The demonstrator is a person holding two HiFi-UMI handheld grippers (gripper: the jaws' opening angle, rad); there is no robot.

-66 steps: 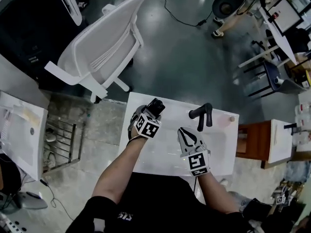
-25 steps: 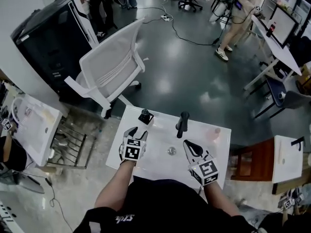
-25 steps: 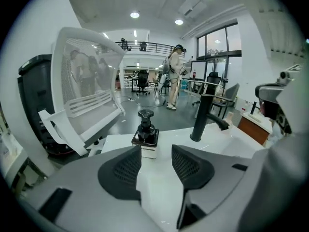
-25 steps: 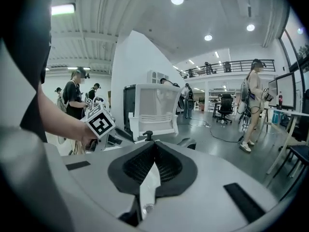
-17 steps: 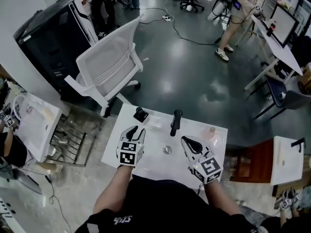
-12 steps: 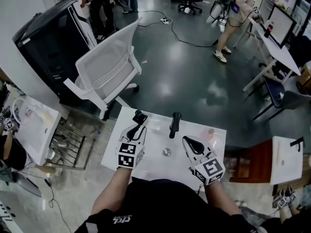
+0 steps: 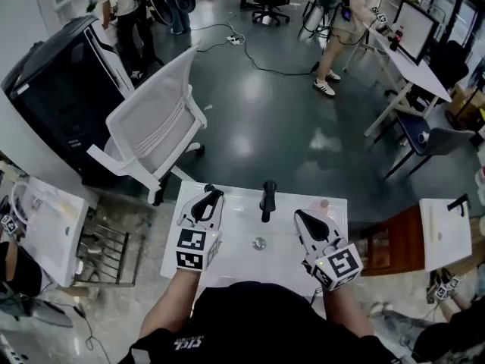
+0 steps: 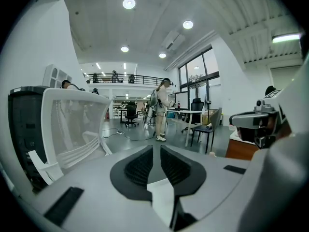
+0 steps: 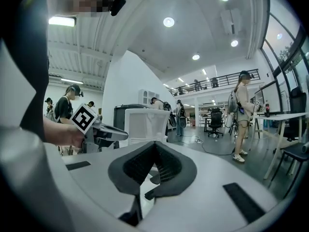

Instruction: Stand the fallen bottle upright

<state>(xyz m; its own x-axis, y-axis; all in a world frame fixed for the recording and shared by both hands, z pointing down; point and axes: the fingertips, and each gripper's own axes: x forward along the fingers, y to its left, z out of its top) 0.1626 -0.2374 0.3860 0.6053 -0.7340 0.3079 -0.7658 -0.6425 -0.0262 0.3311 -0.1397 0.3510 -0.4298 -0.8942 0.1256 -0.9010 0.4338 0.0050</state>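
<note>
A dark bottle [image 7: 267,197] stands upright near the far edge of the small white table [image 7: 236,232]. It shows only in the head view. My left gripper [image 7: 208,196] hangs above the table's far left corner. Its jaws are closing to a narrow slit with nothing between them [image 8: 157,162]. Over the table's right side my right gripper [image 7: 303,218] is shut and empty, its pads meeting [image 9: 154,164]. Both grippers are lifted off the table and point roughly level at the room beyond, each well to one side of the bottle.
A small round silvery item [image 7: 260,243] lies mid-table and a small pinkish one [image 7: 324,202] at the far right. Beyond the table stand a white mesh chair [image 7: 151,131] and a black cabinet [image 7: 53,89], with a wooden stand [image 7: 388,232] to the right. People stand far back.
Both grippers have risen off the table and now point out at the room. The left jaws have narrowed. A small black item at the far left corner is now hidden behind the left gripper.
</note>
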